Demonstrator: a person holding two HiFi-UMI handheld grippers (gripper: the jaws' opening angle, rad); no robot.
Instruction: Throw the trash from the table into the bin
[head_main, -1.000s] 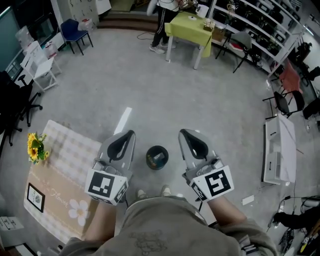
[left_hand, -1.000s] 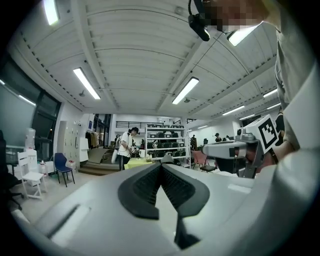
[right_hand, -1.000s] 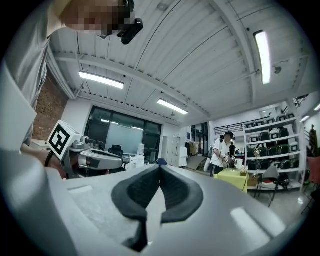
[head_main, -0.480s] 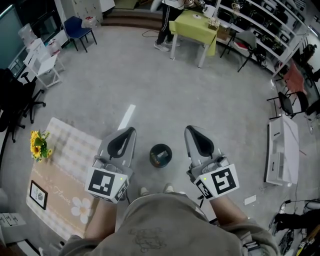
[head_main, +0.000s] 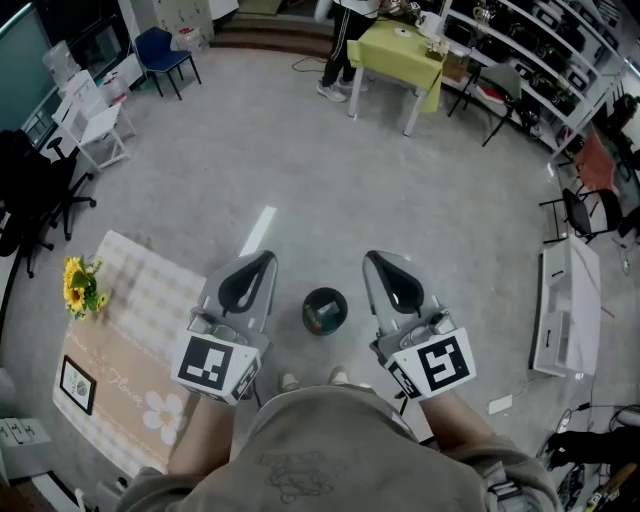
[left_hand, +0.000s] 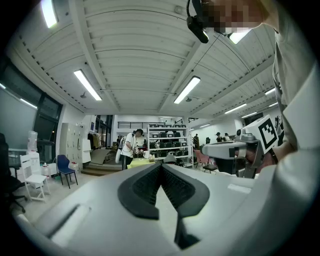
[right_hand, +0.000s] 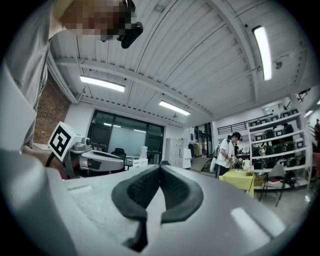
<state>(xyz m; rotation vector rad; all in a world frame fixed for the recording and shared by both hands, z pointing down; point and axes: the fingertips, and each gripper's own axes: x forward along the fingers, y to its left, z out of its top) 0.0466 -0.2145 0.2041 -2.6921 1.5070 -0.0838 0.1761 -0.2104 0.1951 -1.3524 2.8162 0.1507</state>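
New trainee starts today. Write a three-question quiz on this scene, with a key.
1. True or false: the left tongs and right tongs are both shut and empty.
2. Where is the bin? A: on a chair. B: on the floor, between the tongs in the head view. C: on a shelf.
3. What yellow things stand at the left edge of the table?

Key: 1 true. 2 B. 3 flowers.
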